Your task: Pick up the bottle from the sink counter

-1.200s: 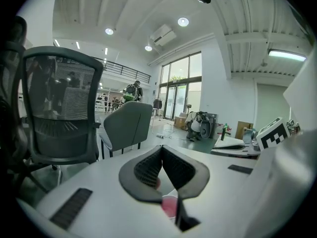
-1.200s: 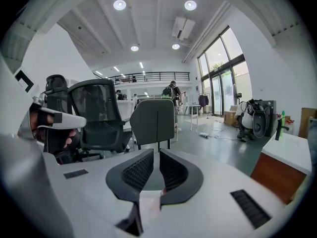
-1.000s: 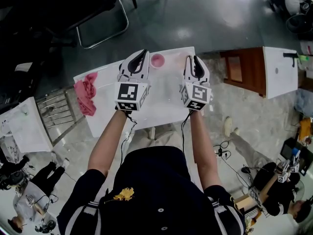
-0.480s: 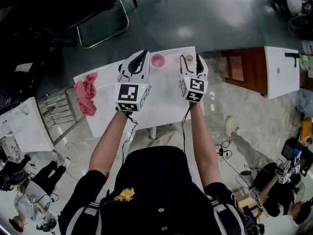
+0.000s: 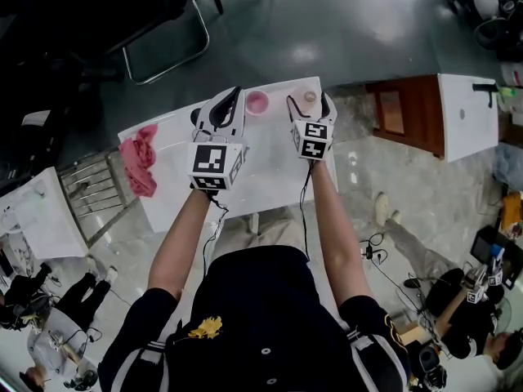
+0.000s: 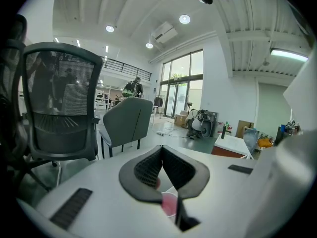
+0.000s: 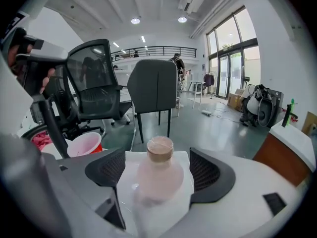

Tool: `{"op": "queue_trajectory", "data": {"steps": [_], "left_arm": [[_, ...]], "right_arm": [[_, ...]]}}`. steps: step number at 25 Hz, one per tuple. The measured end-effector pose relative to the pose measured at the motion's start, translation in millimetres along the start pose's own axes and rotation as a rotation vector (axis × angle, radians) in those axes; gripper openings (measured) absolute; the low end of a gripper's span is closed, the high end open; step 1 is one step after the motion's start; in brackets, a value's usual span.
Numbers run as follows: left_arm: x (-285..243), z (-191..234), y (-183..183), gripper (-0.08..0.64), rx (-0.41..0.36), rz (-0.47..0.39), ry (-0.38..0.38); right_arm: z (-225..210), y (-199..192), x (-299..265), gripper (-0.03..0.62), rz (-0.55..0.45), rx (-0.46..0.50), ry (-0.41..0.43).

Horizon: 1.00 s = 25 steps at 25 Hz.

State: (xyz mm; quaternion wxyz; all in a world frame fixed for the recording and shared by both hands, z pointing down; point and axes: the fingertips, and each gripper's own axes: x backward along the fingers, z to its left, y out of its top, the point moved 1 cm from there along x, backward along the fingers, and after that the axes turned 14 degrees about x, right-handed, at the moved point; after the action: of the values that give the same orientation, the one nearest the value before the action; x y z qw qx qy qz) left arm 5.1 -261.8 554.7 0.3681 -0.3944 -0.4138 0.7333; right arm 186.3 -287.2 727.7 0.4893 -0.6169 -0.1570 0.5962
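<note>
A pale pink bottle point(image 7: 160, 150) with a tan cap stands upright near the far edge of the white sink counter point(image 5: 265, 170). My right gripper point(image 7: 158, 171) reaches around it. Its jaws are opening, one pad on each side of the bottle, with a gap to both. From the head view, the bottle point(image 5: 310, 97) shows between the right gripper's point(image 5: 308, 103) fingers. My left gripper point(image 5: 229, 98) hovers over the counter to the left, shut and empty. In the left gripper view the left gripper's point(image 6: 162, 155) pads meet.
A pink cup point(image 5: 257, 102) stands on the counter between the two grippers, left of the bottle. A pink cloth point(image 5: 139, 163) hangs over the counter's left end. Office chairs point(image 5: 155, 23) stand beyond the far edge, and a wooden cabinet point(image 5: 409, 117) is to the right.
My right gripper has moved forward to the bottle and spread its jaws around it. The left gripper has barely moved.
</note>
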Motion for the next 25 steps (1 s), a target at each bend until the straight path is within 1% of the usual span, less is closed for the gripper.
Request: {"op": "queue_trajectory", "data": {"steps": [3, 7, 12, 17, 25], "left_arm": [[-0.2, -1.5, -1.6, 0.018, 0.003, -0.001, -0.004], [-1.2, -4.5, -5.0, 0.018, 0.007, 0.000, -0.009], [1.1, -1.9, -11.2, 0.018, 0.026, 0.008, -0.010], [2.0, 0.2, -11.9, 0.018, 0.027, 0.012, -0.012], [1.0, -5.1, -9.5, 0.018, 0.023, 0.005, -0.034]], "right_arm": [[3.3, -9.5, -8.9, 0.408, 0.017, 0.003, 0.011], [2.0, -14.8, -17.0, 0.422, 0.020, 0.011, 0.002], [10.0, -19.7, -31.8, 0.444, 0.028, 0.044, 0.033], [8.5, -23.1, -45.1, 0.456, 0.029, 0.021, 0.020], [4.1, -25.4, -56.8, 0.456, 0.038, 0.020, 0.001]]}}
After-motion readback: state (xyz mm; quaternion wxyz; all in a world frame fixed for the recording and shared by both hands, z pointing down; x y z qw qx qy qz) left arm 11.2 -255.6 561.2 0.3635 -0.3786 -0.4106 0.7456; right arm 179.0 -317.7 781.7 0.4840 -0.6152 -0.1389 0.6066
